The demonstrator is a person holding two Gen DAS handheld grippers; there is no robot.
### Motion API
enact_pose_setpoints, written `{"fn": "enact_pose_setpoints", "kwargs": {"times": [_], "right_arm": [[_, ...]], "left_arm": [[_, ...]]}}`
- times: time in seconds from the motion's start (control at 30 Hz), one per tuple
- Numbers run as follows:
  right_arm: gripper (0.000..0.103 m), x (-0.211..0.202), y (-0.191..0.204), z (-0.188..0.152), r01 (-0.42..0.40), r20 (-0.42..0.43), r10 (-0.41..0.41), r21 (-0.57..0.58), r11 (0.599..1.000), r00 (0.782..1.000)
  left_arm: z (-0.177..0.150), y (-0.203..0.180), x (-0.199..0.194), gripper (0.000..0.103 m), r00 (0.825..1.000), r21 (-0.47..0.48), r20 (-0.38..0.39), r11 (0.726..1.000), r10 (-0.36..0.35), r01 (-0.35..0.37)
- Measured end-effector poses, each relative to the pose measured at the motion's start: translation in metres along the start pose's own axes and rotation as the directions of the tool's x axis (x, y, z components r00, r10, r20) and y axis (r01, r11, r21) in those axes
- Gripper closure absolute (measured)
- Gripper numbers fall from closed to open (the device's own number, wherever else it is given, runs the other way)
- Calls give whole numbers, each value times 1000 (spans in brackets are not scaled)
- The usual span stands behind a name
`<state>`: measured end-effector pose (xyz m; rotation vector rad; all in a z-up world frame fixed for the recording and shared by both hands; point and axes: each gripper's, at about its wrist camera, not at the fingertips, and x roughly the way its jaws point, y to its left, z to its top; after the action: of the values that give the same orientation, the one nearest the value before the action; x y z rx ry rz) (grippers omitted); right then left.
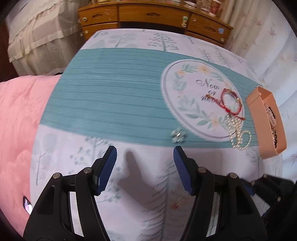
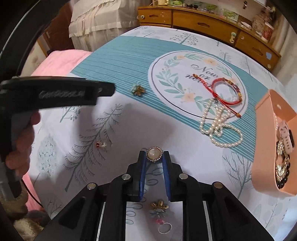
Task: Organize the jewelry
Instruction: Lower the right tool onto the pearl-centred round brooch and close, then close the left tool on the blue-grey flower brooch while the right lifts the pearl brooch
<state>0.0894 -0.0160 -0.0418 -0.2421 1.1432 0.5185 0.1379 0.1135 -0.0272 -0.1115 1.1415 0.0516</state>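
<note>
In the right wrist view my right gripper (image 2: 154, 157) points down at the bedsheet, its blue pads pressed on either side of a round white-stone brooch (image 2: 154, 153). My left gripper (image 1: 144, 153) stands open over bare sheet with nothing between its fingers. A small teal flower piece (image 1: 178, 136) (image 2: 138, 90) lies just beyond it. A red string bracelet (image 1: 231, 101) (image 2: 226, 90) and a pearl necklace (image 1: 238, 133) (image 2: 220, 128) lie on the round printed patch. The peach box (image 1: 250, 103) (image 2: 259, 166) at the right holds a watch and chain jewelry.
More small pieces lie on the sheet: a red-and-clear one (image 2: 102, 145), gold flowers (image 2: 159, 204) and a thin ring (image 2: 165, 228) under the right gripper. A hand (image 2: 20, 148) holds the left gripper. A pink blanket (image 1: 18, 129) lies left; a wooden dresser (image 1: 148, 16) stands behind.
</note>
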Motion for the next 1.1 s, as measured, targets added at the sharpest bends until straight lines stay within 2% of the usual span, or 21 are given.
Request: {"fn": "enact_pose_setpoints", "kwargs": {"times": [0.13, 0.3, 0.5, 0.6, 0.67, 0.8, 0.83, 0.9, 1.0, 1.1], "right_arm": [[86, -10, -13, -5, -17, 22, 17, 39, 999, 1000], [86, -26, -27, -11, -23, 55, 19, 64, 998, 998], [86, -42, -39, -20, -33, 88, 25, 94, 995, 996], [86, -49, -43, -24, -40, 100, 30, 103, 994, 995], [86, -52, -43, -26, -41, 105, 30, 104, 994, 994], [86, -57, -45, -30, -45, 115, 32, 110, 993, 993], [86, -57, -46, -30, -46, 117, 33, 113, 993, 993], [86, -60, -47, -31, -47, 125, 32, 117, 992, 992], [86, -67, -52, -33, -47, 141, 29, 129, 990, 990], [86, -74, -58, -36, -47, 154, 24, 146, 988, 988]], "left_arm": [[17, -13, 17, 42, 1000, -2, -19, 1000, 12, -12], [32, -20, 27, 42, 999, -42, -37, 999, -29, 27], [39, -21, 32, 44, 994, -92, -82, 994, -66, 59], [40, -24, 30, 43, 993, -103, -78, 992, -84, 76], [41, -27, 30, 43, 994, -99, -73, 992, -81, 74], [43, -36, 41, 44, 995, -71, -92, 997, -29, 22], [43, -36, 44, 45, 995, -68, -98, 998, -22, 15], [44, -42, 45, 55, 997, -41, -73, 999, 30, -33], [43, -47, 45, 83, 996, -16, -60, 998, 59, -60], [41, -52, 40, 88, 995, 4, -60, 997, 74, -74]]}}
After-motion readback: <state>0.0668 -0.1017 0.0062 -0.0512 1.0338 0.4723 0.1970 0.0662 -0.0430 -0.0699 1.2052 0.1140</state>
